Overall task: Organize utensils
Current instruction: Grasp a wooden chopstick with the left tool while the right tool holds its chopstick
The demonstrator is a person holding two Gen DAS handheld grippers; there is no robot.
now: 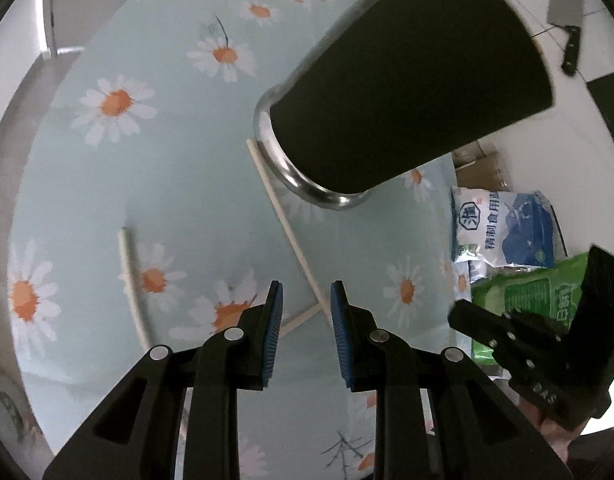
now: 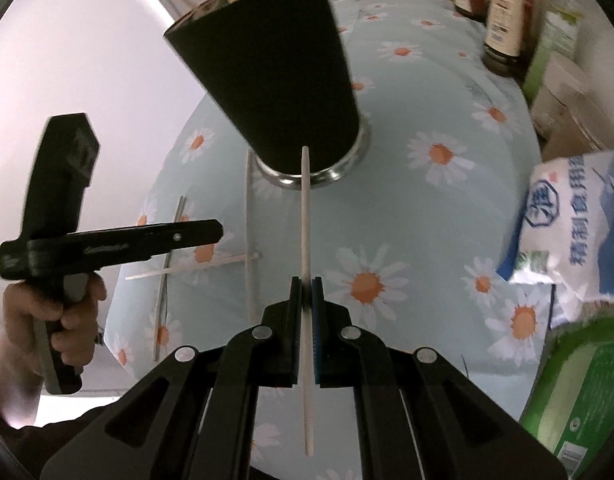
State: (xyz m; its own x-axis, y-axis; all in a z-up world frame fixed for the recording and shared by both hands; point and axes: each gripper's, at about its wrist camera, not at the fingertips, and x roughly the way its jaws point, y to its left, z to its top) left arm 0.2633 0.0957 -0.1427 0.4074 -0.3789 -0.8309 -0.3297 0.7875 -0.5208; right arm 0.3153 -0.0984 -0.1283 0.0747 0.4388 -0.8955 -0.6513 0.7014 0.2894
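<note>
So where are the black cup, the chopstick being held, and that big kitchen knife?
black cup point(image 2: 283, 80): right wrist view, middle of its dark side wall.
held chopstick point(image 2: 305, 216): right wrist view, shaft above the closed right gripper point(image 2: 305, 292).
kitchen knife point(image 1: 565, 2): left wrist view, flat of the blade.

Tall black steel-based utensil holder point(image 2: 275, 76) upright mid-table, loose pale chopsticks point(image 1: 291, 232) on daisy-print cloth point(image 1: 147, 160) beside its base, white-blue bag point(image 2: 575, 232) and green packet point(image 2: 579, 392) crowding its right, left cloth open

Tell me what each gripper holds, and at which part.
Right gripper: a white chopstick, clamped below its middle. Left gripper: nothing.
</note>
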